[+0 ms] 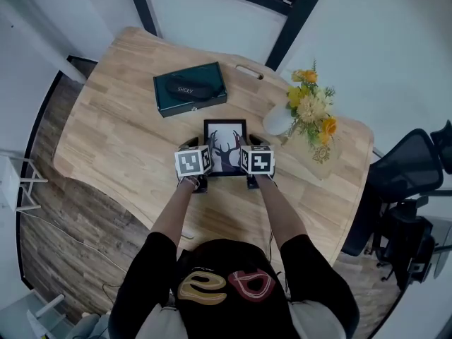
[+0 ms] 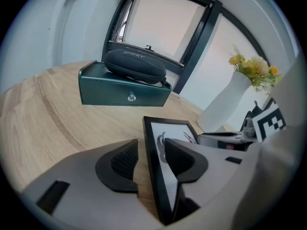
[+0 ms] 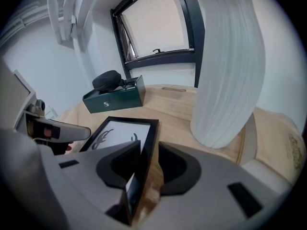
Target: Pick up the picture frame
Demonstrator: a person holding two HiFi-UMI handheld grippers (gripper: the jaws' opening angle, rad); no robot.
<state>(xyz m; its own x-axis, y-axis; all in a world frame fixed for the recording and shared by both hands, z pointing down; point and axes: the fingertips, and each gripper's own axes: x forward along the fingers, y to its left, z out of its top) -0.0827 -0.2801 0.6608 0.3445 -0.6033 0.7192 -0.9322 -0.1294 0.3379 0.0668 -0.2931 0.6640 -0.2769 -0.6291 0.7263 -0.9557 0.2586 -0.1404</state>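
Note:
A black picture frame (image 1: 224, 141) with a deer-antler print lies on the wooden table (image 1: 113, 140), just in front of the person. My left gripper (image 1: 201, 151) is at its left edge and my right gripper (image 1: 248, 151) at its right edge. In the left gripper view the frame's (image 2: 153, 163) edge runs between the pads of the left gripper (image 2: 150, 160), and bare wood shows between the left pad and the frame. In the right gripper view the frame (image 3: 122, 128) likewise sits inside the right gripper (image 3: 146, 169), with a gap at the right pad. Both stand open.
A dark green box (image 1: 191, 89) with a black case on top sits behind the frame to the left. A white vase (image 1: 279, 121) of yellow flowers stands close at the right, near the right gripper. A black office chair (image 1: 409, 182) is beyond the table's right edge.

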